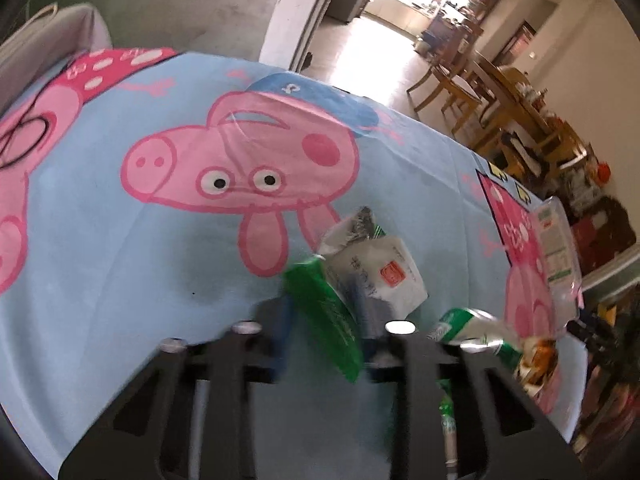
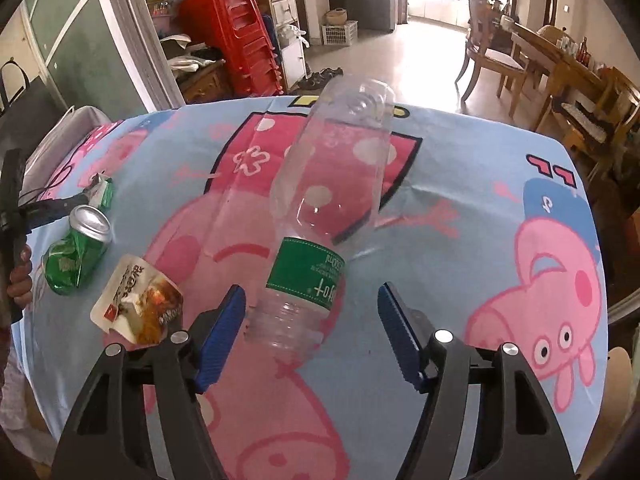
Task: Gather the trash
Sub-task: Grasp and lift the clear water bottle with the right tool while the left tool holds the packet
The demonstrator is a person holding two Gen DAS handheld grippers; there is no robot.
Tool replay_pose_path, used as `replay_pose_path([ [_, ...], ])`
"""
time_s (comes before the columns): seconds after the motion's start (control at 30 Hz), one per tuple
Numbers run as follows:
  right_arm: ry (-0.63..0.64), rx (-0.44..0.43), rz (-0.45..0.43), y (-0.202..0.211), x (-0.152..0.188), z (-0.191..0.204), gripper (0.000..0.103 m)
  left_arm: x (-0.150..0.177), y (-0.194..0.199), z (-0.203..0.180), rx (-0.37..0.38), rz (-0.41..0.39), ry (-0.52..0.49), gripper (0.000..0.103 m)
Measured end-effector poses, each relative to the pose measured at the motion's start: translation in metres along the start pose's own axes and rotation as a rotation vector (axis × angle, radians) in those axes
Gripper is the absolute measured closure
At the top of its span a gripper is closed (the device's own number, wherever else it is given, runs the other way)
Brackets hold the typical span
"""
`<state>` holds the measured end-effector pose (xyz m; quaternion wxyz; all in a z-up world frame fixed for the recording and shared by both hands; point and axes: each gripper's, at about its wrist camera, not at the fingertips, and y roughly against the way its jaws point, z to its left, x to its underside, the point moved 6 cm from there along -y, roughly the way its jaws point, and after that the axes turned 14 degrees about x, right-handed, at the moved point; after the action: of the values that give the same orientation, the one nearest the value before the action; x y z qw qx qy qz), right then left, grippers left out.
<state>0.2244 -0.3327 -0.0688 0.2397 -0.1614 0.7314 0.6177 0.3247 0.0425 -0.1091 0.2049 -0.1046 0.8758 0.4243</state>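
Left gripper (image 1: 324, 320) fingers (image 1: 280, 328) blurred; green-and-white packet (image 1: 360, 276) between them smeared, print unreadable

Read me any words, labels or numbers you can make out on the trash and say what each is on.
"550ml", upside down: green label of the clear bottle.
Chinese characters on the white-and-green packet in the left gripper: blurred.
Chinese print on the snack pouch: too small.
Crushed green can: lettering unreadable.

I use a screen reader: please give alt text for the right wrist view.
An open right gripper straddles a clear plastic bottle lying on a cartoon-pig tablecloth. To its left lie a crushed green can and a snack wrapper.
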Motion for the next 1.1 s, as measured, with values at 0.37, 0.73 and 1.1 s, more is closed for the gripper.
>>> replay_pose_path([
  [0.37, -0.167, -0.100, 0.020, 0.002, -0.022, -0.013, 0.037, -0.006, 0.059, -0.013, 0.148, -0.172, 0.064, 0.102],
  [0.73, -0.257, -0.134, 0.137, -0.011, -0.001, -0.008, 0.064, 0.048, 0.100, -0.077, 0.299, -0.179, 0.024, 0.101],
  [1.1, -0.539, -0.174, 0.066, 0.052, 0.094, -0.123, 0.065, 0.099, 0.022, -0.223, 0.381, 0.048, -0.189, 0.101],
])
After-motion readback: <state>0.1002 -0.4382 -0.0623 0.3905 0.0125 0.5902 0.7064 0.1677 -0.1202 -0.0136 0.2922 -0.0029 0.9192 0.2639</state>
